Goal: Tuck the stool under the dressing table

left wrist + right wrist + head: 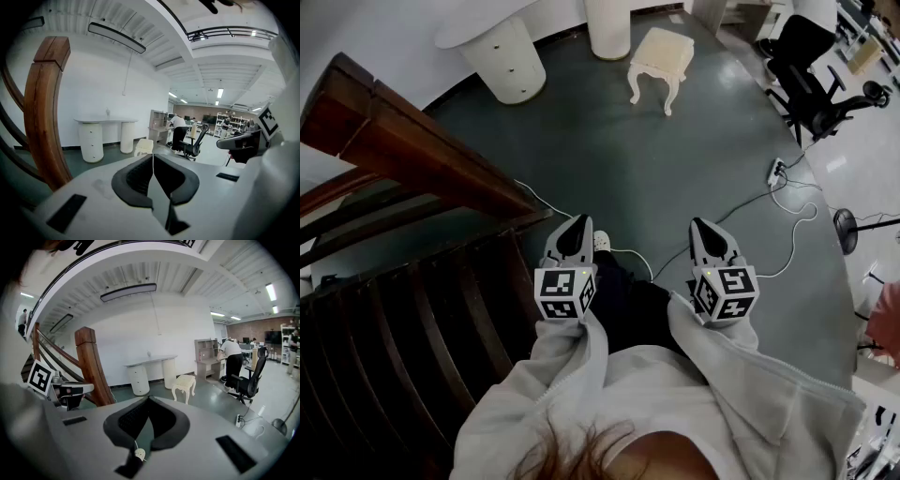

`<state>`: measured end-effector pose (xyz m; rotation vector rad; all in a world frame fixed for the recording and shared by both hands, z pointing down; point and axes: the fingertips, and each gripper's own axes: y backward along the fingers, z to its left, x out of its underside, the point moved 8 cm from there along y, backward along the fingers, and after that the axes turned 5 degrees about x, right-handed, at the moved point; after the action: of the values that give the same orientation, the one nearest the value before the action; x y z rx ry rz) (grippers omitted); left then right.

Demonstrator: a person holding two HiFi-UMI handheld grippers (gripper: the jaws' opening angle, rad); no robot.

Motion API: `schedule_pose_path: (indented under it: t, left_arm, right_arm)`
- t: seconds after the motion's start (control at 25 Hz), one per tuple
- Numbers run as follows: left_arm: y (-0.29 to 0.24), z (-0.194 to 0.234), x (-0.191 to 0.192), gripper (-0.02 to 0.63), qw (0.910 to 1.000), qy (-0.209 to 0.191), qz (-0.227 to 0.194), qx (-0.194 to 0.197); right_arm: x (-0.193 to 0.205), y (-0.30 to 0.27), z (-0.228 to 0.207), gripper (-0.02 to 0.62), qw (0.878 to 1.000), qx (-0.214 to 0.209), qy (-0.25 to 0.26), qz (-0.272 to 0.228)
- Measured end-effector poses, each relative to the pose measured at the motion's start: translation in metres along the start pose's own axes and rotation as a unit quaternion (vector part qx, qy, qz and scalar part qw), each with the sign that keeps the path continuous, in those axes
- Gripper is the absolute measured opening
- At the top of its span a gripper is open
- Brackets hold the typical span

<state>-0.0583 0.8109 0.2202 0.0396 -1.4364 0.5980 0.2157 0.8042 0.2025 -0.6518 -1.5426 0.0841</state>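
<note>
Stool [659,58]: cream, square padded seat, curved legs, upright on floor [675,169] at 12 o'clock | beside white dressing table [502,47], not under it | left claw [577,223] closed, empty | right claw [703,225] closed, empty

Dim, underexposed head view; ceiling-lit fisheye gripper views, dark vignetted corners.

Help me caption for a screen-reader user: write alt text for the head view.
A cream stool stands on the grey floor, apart from the white dressing table behind it. In the foreground a person holds the left hand-held gripper and right hand-held gripper, both shut and empty; a dark wooden banister rises at left.
</note>
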Motion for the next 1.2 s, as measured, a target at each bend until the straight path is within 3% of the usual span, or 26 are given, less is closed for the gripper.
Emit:
schedule_pose_path:
  t: [0.36, 0.72, 1.2]
  left_arm:
    - [0.004, -0.016, -0.007, 0.018, 0.9998, -0.011, -0.012, 0.011]
    - [0.005, -0.020, -0.007, 0.018, 0.9997, -0.011, -0.012, 0.015]
    - [-0.043, -0.005, -0.022, 0.018, 0.9997, 0.005, -0.014, 0.019]
  right_arm:
    - [0.002, 0.015, -0.009, 0.051, 0.999, 0.034, -0.021, 0.000]
    - [0.009, 0.025, -0.002, 0.051, 0.999, 0.029, -0.020, 0.003]
    - [-0.017, -0.014, -0.021, 0.051, 0.999, 0.033, -0.009, 0.003]
